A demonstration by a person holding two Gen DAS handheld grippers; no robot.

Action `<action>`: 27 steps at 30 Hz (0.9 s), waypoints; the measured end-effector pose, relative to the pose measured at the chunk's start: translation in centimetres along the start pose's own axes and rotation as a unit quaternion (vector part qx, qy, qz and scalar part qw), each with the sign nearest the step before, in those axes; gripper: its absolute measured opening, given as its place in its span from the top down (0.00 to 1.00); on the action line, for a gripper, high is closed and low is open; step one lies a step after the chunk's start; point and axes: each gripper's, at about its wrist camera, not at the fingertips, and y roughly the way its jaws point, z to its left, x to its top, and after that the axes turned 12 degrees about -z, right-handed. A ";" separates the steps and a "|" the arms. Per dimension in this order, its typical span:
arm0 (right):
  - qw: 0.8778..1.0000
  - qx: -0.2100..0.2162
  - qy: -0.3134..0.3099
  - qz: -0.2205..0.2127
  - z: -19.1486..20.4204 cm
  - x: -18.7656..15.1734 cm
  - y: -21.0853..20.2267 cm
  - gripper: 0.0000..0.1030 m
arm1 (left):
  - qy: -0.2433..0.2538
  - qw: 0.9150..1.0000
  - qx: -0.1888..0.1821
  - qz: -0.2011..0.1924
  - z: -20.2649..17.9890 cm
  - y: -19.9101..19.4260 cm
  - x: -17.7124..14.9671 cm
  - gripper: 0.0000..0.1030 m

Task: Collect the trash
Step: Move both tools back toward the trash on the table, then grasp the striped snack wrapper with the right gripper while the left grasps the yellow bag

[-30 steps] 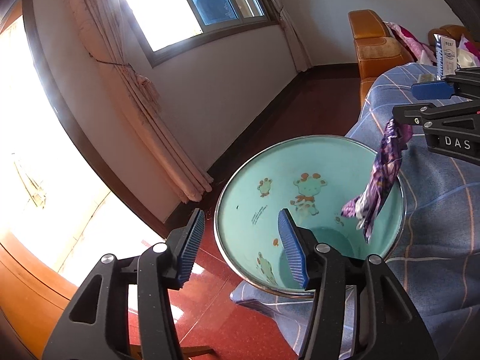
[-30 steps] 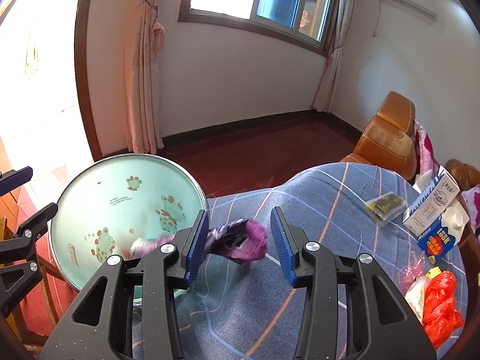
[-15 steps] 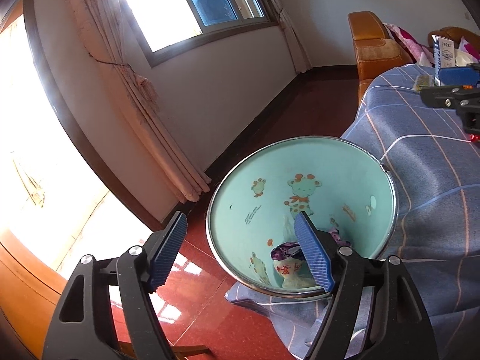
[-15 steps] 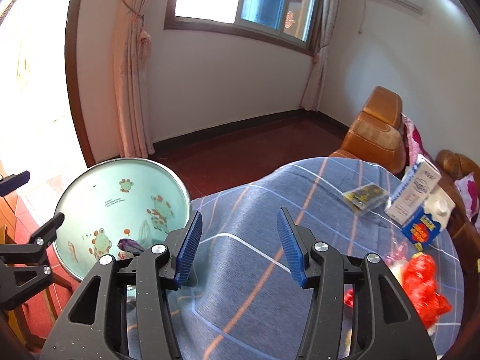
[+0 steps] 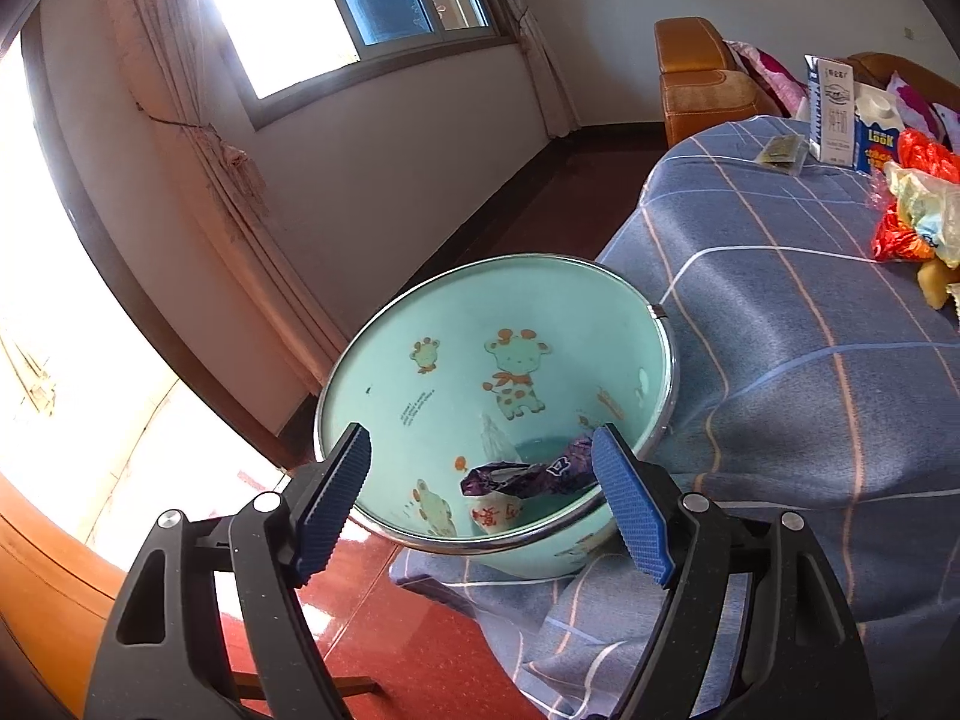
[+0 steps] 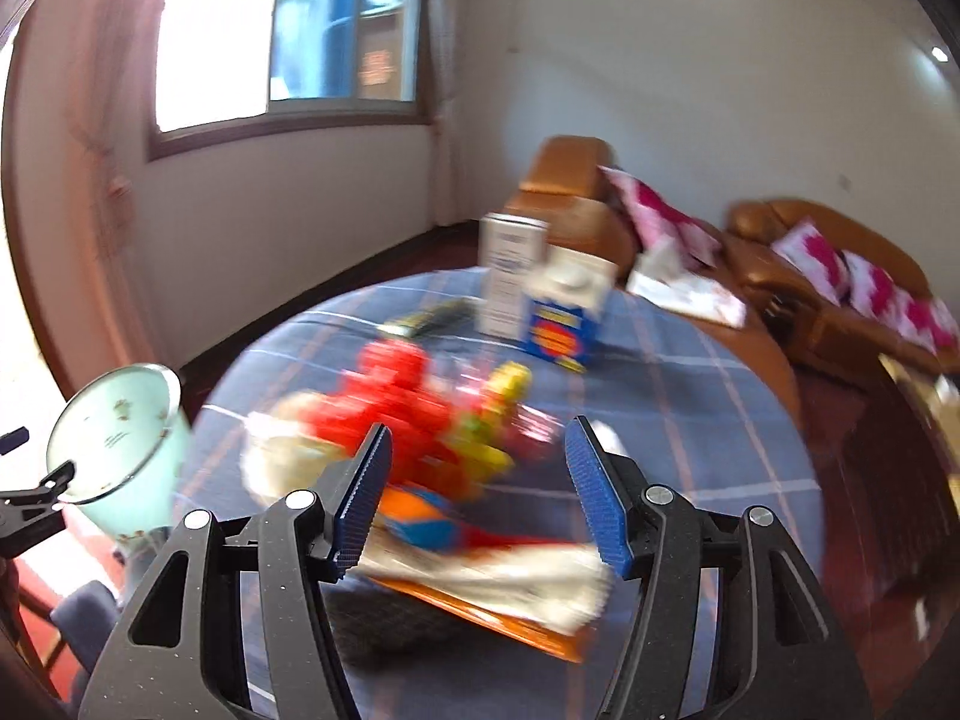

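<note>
A mint-green bin (image 5: pixel 510 360) with giraffe prints leans against the cloth-covered table (image 5: pixel 780 360). A purple wrapper (image 5: pixel 528 474) lies at its bottom on a white scrap with red print (image 5: pixel 495 516). My left gripper (image 5: pixel 480 450) is open just in front of the bin's near rim, its pads clear of it. In the blurred right wrist view my right gripper (image 6: pixel 480 438) hangs over a trash pile: a red bag (image 6: pixel 390 396), a yellow wrapper (image 6: pixel 504 390) and an orange-and-white packet (image 6: pixel 480 576). Its jaws are opening and the pads press on nothing.
A white carton (image 6: pixel 510 276) and a blue carton (image 6: pixel 564 324) stand at the table's far side beside a small dark packet (image 5: pixel 780 150). An orange sofa (image 6: pixel 810 252) with pink cushions sits behind. The bin (image 6: pixel 114 432) is off the table's left edge, above red floor.
The purple wrapper left my right gripper and dropped into the bin. The right gripper then swung right to the trash pile while opening. My left gripper's jaws spread wider.
</note>
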 end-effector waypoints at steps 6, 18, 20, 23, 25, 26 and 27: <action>0.998 -0.009 0.056 0.027 -4.1 -2.9 -0.3 0.42 | 0.026 0.999 -0.028 -0.014 -3.3 -1.8 0.3 0.27; 0.994 0.052 0.082 0.055 -3.7 -4.9 0.7 0.79 | 0.034 0.999 -0.036 -0.018 -4.3 -2.5 0.3 0.27; 0.994 0.057 0.081 0.054 -3.8 -5.1 0.5 0.81 | 0.034 0.999 -0.037 -0.019 -4.4 -2.6 0.4 0.27; 0.993 0.069 0.085 0.049 -4.0 -5.1 0.2 0.84 | 0.034 0.998 -0.039 -0.021 -4.3 -2.8 0.5 0.27; 0.992 0.081 0.087 0.042 -4.1 -4.9 -0.3 0.89 | 0.032 0.998 -0.039 -0.023 -4.3 -3.0 0.7 0.27; 0.992 0.085 0.089 0.039 -4.2 -4.8 -0.5 0.90 | 0.032 0.998 -0.040 -0.025 -4.4 -3.1 0.7 0.27; 0.991 0.089 0.091 0.034 -4.2 -4.7 -0.8 0.91 | 0.033 0.998 -0.040 -0.027 -4.6 -3.3 0.8 0.27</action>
